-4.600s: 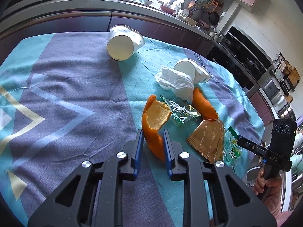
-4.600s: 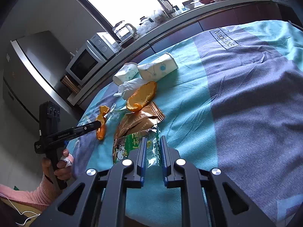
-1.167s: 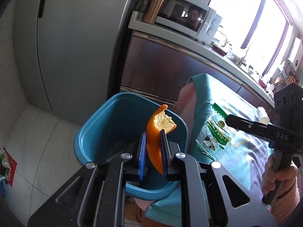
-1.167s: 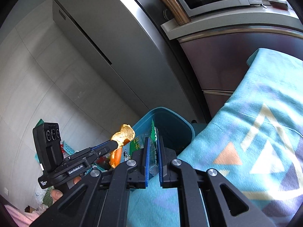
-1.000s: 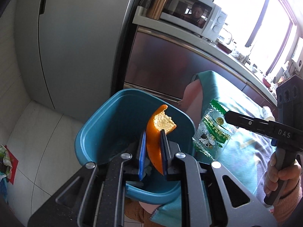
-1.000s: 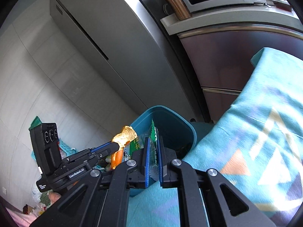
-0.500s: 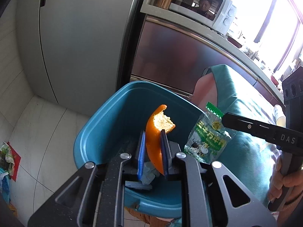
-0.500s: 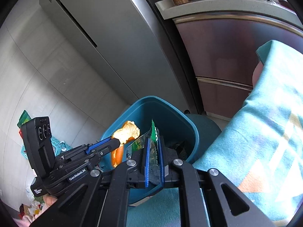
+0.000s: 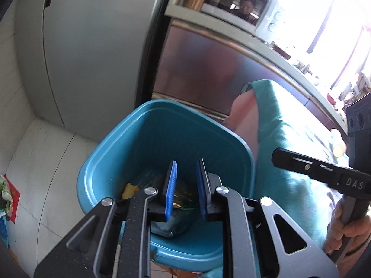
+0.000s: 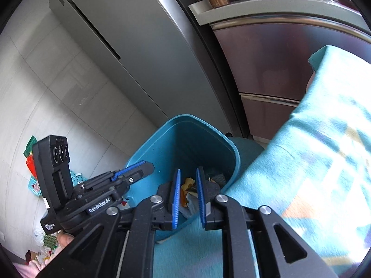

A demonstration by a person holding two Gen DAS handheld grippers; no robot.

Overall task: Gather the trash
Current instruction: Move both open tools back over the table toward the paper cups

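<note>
A teal trash bin point(image 9: 162, 107) stands on the floor beside the table, its rim point(image 10: 185, 117) also showing in the right wrist view. My left gripper point(image 9: 187, 173) hangs over the bin's mouth, open, with nothing between its blue pads. My right gripper point(image 10: 187, 178) hovers over the bin's near edge; its jaws are opening and nothing is between them. An orange peel point(image 9: 128, 187) and a crumpled wrapper point(image 9: 183, 195) lie at the bottom of the bin. Peel scraps point(image 10: 188, 183) show beyond the right jaws. Each gripper appears in the other's view: the right gripper point(image 9: 280, 156), the left gripper point(image 10: 141, 169).
The table's teal cloth point(image 9: 276, 139) hangs right beside the bin point(image 10: 324, 143). A grey fridge point(image 9: 92, 46) and steel cabinets point(image 10: 266, 64) stand behind it. Loose litter point(image 10: 32, 159) lies on the tiled floor at the left. A person's hand point(image 9: 343, 227) holds the right gripper's handle.
The orange peel has left my left jaws and the green wrapper has left my right jaws; both now lie in the bin. The right jaws have parted wider.
</note>
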